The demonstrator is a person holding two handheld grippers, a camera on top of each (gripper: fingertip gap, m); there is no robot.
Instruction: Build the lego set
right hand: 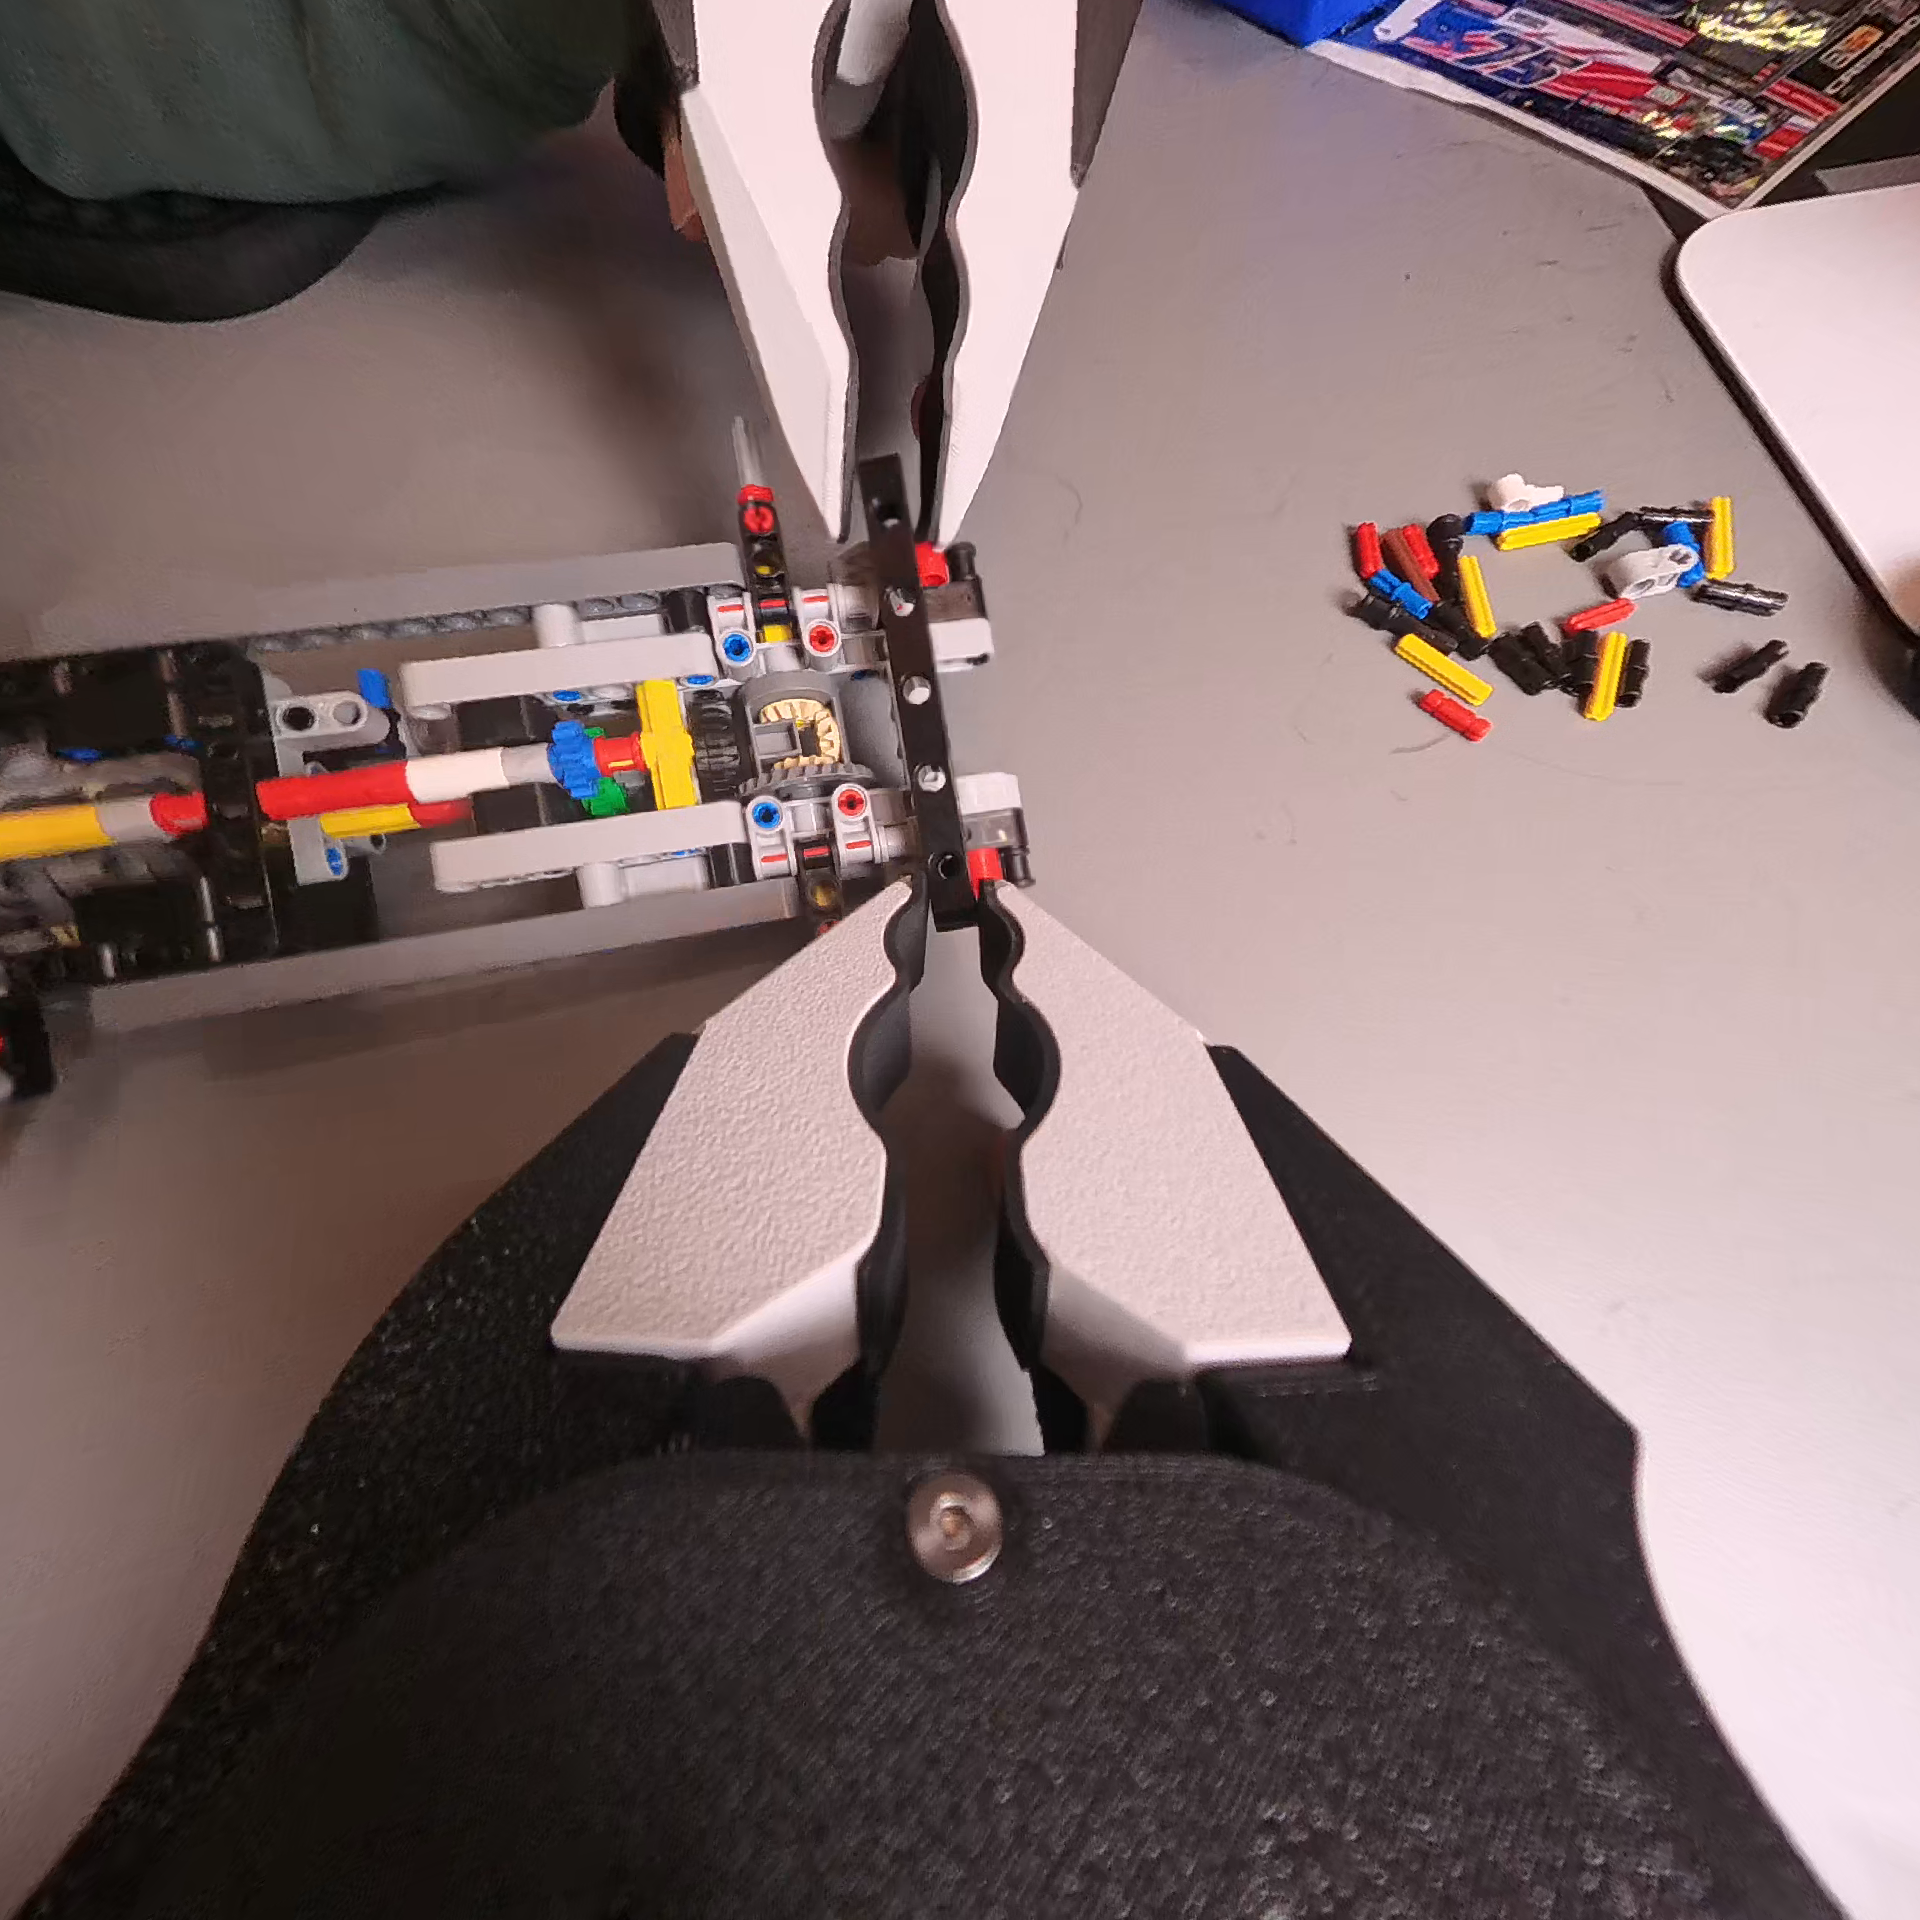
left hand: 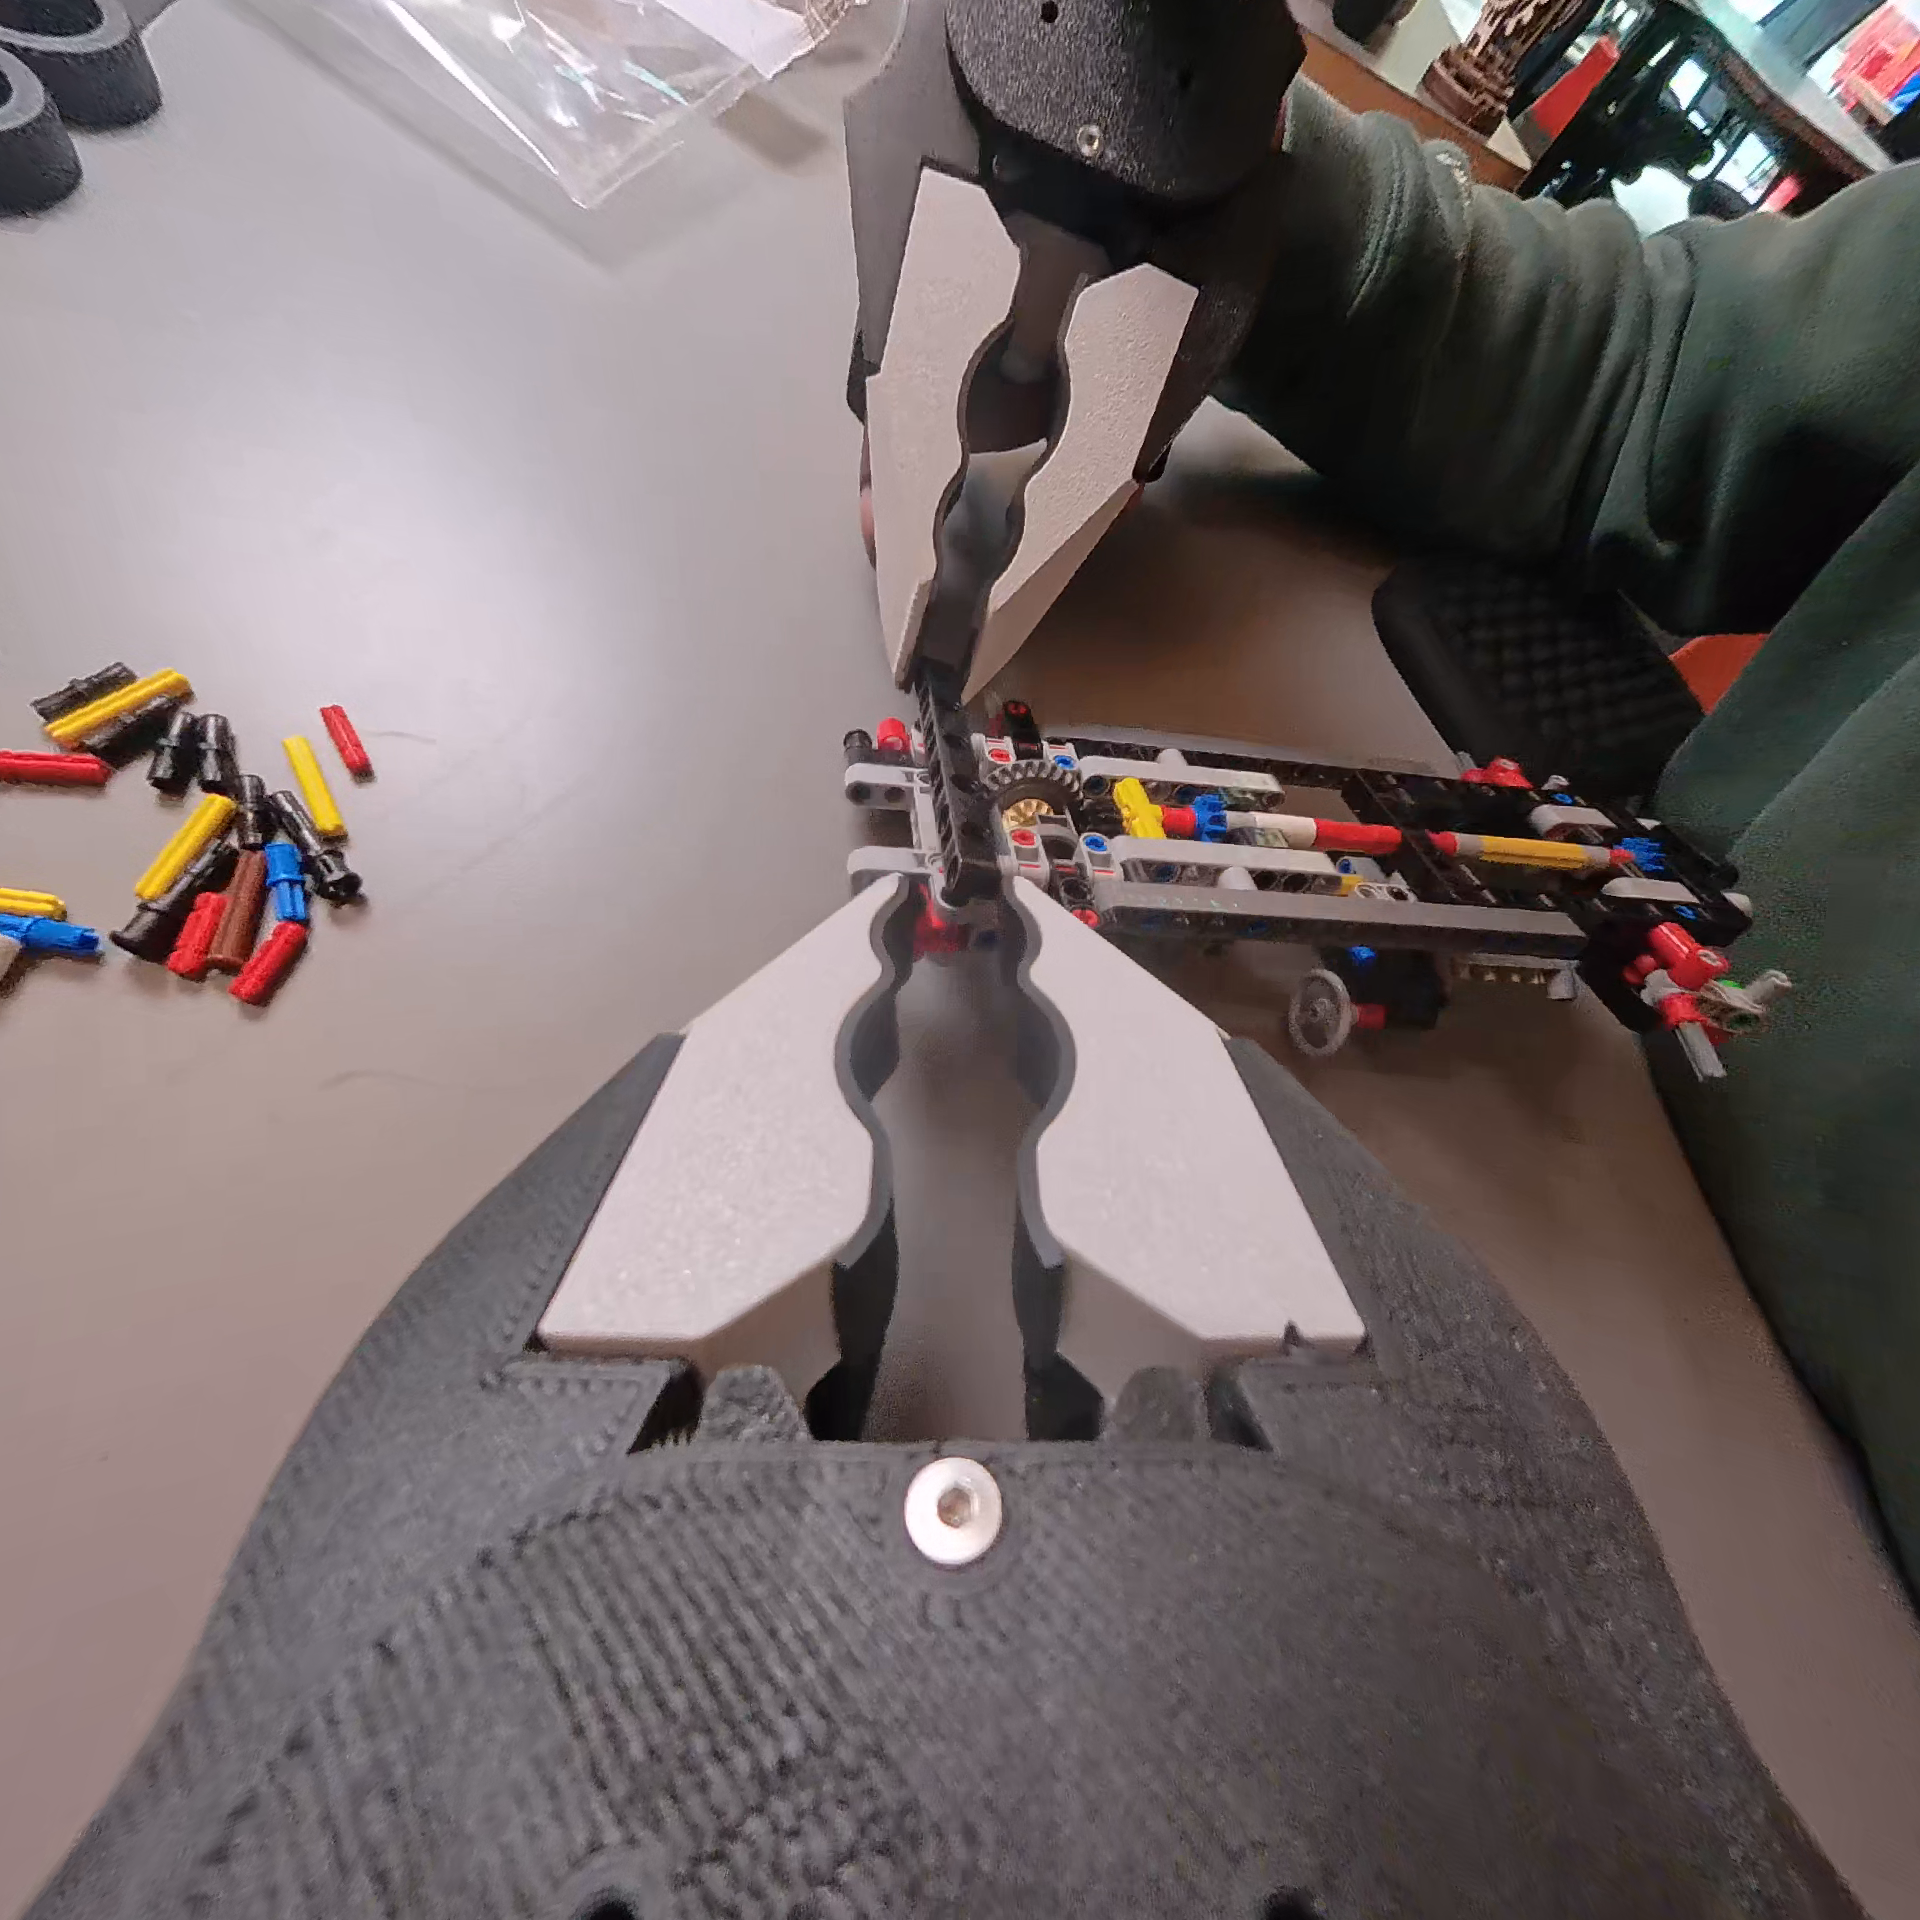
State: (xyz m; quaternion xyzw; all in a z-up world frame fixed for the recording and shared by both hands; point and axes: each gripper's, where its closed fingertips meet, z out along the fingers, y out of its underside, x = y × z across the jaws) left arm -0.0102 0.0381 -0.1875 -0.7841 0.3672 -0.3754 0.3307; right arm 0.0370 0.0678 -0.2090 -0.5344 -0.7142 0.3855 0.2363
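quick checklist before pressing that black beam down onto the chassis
1. Right tool shut on one end of the black beam: ok.
2. Left tool at the beam's other end: ok; firm grip: cannot tell.
3. Beam lies across the chassis end: ok.
4. Beam holes lined up with the red pins: cannot tell.
5. Loose pins clear of the work: ok.

Counts: one lego chassis (right hand: 436, 769) on the desk (right hand: 1351, 1039); one black beam (right hand: 920, 686) across its end; two grippers, left gripper (left hand: 956, 904) and right gripper (right hand: 945, 904). One loose heap of pins and axles (right hand: 1558, 613) (too overlapped to count singly); two black pins (right hand: 1771, 681) lie apart beside it. One clear bag (left hand: 582, 83), far-edge.
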